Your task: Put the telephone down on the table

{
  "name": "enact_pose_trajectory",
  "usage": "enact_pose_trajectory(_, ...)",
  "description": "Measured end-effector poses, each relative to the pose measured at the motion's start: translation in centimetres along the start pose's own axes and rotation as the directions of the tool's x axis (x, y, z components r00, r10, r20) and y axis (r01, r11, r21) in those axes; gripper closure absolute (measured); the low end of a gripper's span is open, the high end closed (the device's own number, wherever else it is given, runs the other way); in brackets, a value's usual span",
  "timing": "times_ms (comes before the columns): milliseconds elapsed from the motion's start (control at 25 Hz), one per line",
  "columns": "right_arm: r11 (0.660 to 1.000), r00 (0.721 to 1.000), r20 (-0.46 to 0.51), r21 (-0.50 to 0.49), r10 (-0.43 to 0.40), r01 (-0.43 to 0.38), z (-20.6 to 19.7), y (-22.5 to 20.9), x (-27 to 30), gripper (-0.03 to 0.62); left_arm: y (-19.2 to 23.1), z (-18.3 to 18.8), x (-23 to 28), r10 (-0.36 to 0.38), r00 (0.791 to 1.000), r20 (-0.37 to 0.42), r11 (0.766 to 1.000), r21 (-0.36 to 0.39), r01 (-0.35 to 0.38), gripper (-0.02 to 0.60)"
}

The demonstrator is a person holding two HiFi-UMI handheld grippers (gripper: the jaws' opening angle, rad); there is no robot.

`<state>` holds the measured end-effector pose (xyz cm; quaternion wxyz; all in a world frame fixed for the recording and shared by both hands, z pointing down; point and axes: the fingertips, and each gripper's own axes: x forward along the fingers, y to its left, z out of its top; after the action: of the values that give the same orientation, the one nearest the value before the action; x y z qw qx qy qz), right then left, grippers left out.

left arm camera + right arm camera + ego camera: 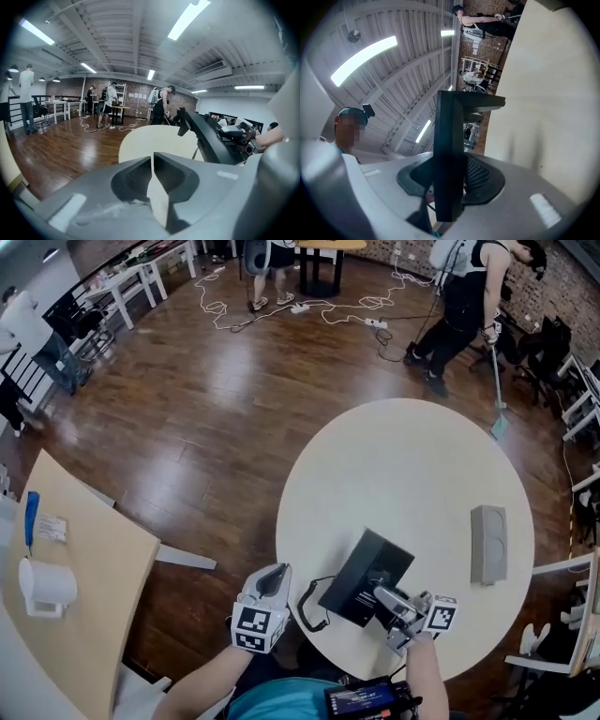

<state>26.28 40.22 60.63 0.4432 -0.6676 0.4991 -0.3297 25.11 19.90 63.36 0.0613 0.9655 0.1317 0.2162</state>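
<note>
Your round table (412,474) stands ahead of you, slightly to your right. The telephone (361,582) sits tilted over the table's near edge, between the jaws of your right gripper (382,597), which reaches in from the near side. Its cord (307,604) loops off the telephone's left side, at the table's rim. Your left gripper (273,575) is left of the telephone — just off the table's edge, over the floor — with nothing between its jaws. A box (488,544) lies on the table's right part, well apart from the telephone. A 2nd table (94,559) stands to your left, with a roll (45,585) on it. Beyond the round table, cables (281,307) lie on the floor, and a person (464,296) stands at the far right.
</note>
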Motion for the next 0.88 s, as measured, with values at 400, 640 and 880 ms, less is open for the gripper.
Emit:
enact_pose_trajectory(400, 0.992, 0.981, -0.145, -0.003, 0.127, -0.129, -3.0, 7.0, 14.2, 0.442, 15.2, 1.6, -14.3, 0.301, 0.944, 0.134, 0.949, -0.142, -0.282, 0.555)
enact_pose_trajectory(640, 0.978, 0.947, -0.253, -0.022, 0.195, -0.207, -6.5, 11.0, 23.0, 0.442, 24.3, 1.8, -23.7, 0.487, 0.852, 0.192, 0.87, -0.2, -0.452, 0.565)
enact_pose_trajectory(880, 0.963, 0.896, -0.377, -0.036, 0.236, -0.269, -10.9, 14.4, 31.2, 0.442, 30.5, 0.5, -31.7, 0.603, 0.768, 0.216, 0.793, -0.273, -0.545, 0.568)
